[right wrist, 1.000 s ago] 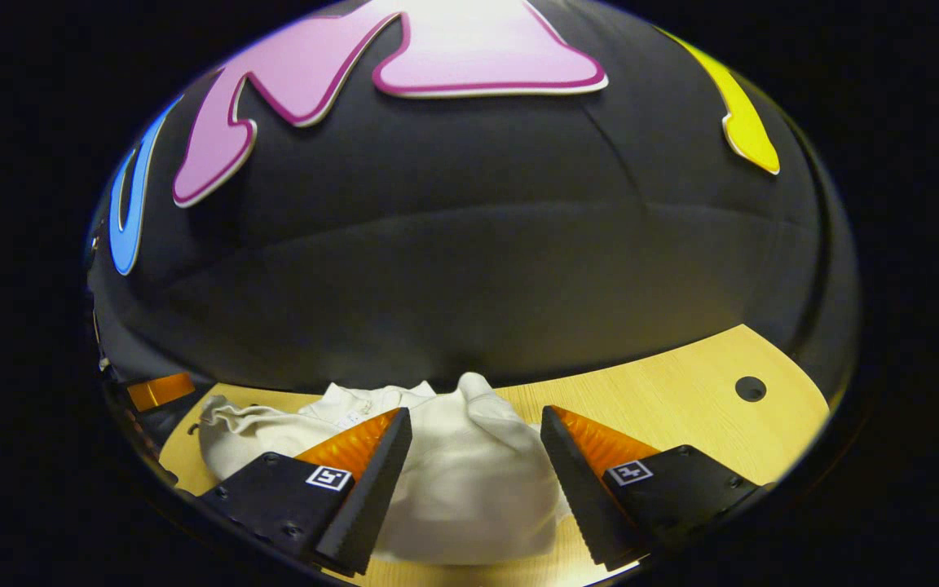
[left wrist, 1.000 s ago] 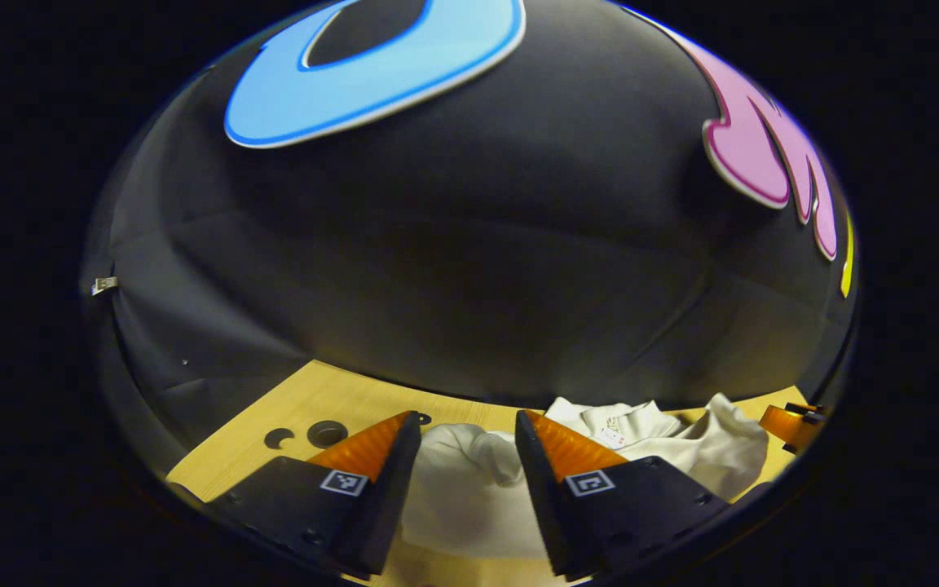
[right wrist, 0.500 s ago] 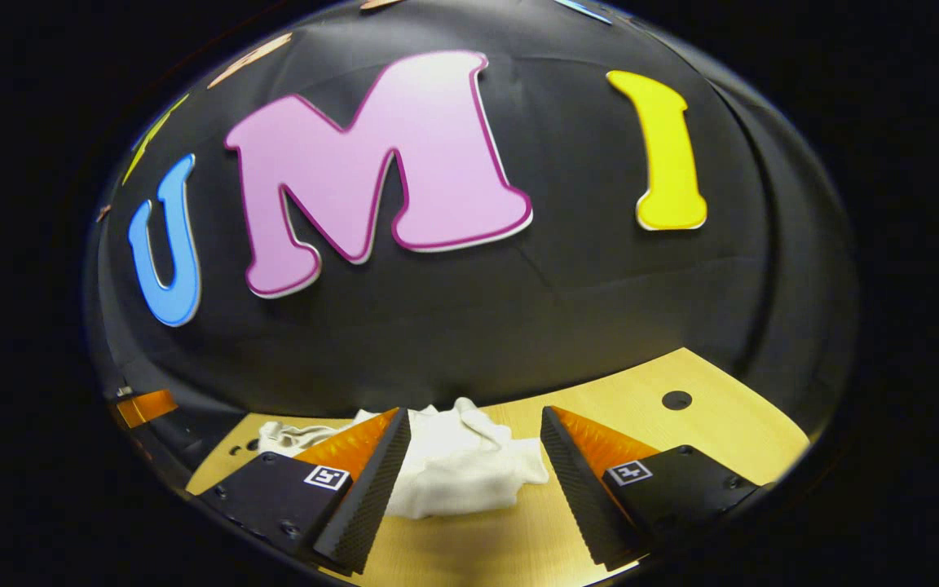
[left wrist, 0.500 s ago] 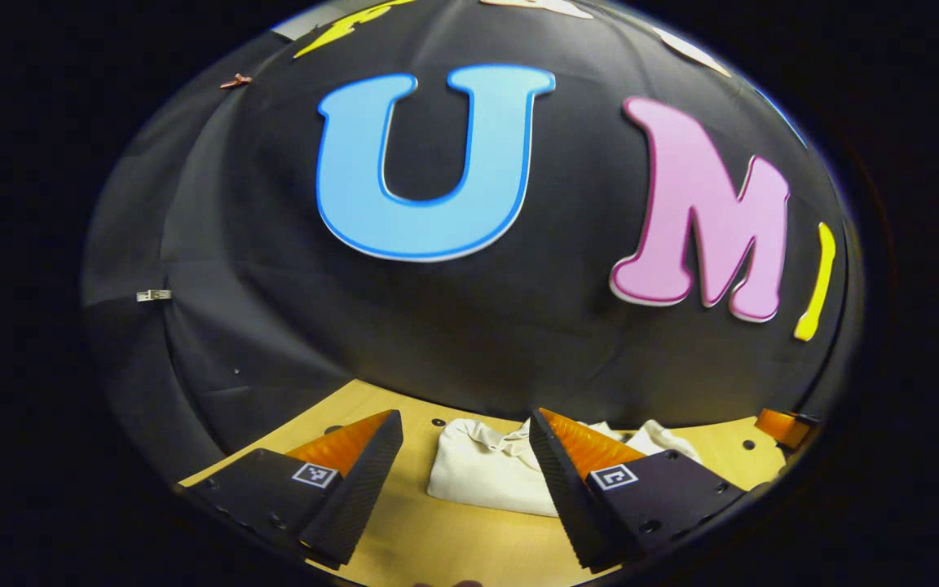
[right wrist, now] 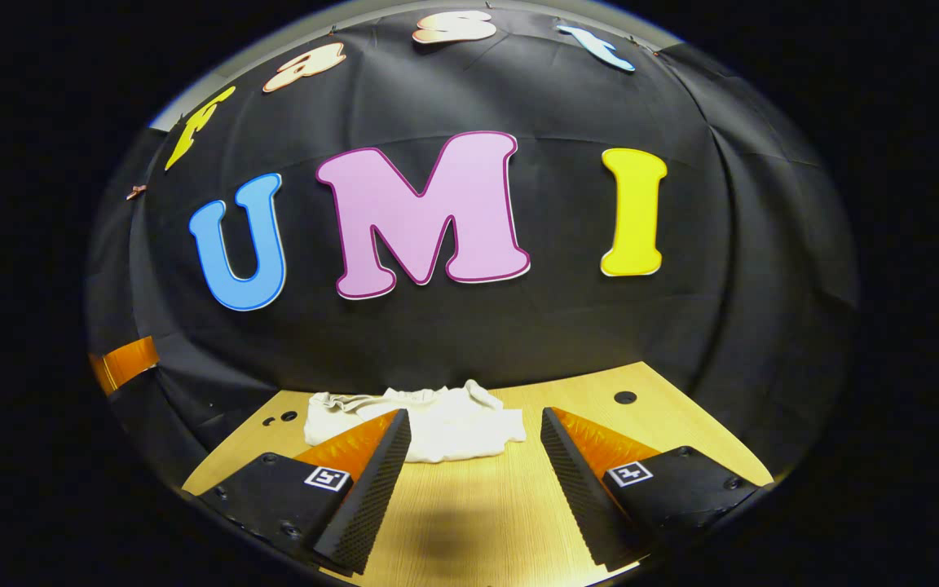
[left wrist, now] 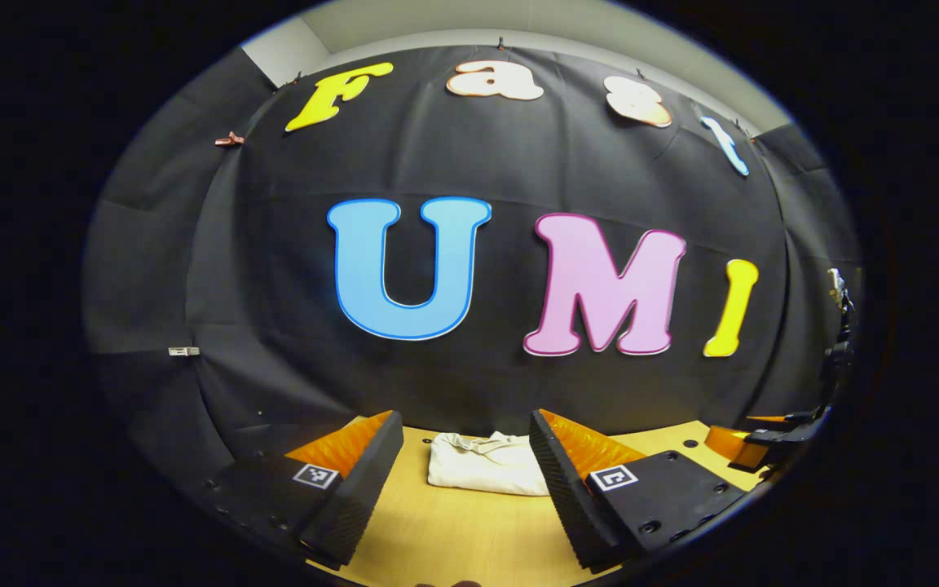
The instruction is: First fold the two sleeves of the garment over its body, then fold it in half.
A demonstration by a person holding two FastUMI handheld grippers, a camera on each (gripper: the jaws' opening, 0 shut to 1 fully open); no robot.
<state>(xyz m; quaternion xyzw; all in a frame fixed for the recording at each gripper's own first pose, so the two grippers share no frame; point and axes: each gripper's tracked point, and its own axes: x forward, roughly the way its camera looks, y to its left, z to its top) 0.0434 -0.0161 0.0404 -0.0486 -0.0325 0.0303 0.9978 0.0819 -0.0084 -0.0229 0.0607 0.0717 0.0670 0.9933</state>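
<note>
A cream-white garment lies folded into a compact bundle on the wooden table, far ahead near the black wall. In the right gripper view the same garment rests beyond the fingertips, its top a little rumpled. My left gripper is open, held back from the garment with nothing between its fingers. My right gripper is open too, empty and well short of the cloth. At the right edge of the left gripper view, the right gripper shows as orange and black.
Bare tabletop stretches between the grippers and the garment. Small round holes dot the table near the wall. An orange part of the left gripper shows at the left edge of the right gripper view.
Both grippers have pulled back and up from the garment, which was between their fingers a second ago. It now lies farther off and looks smaller. Both stayed open.
</note>
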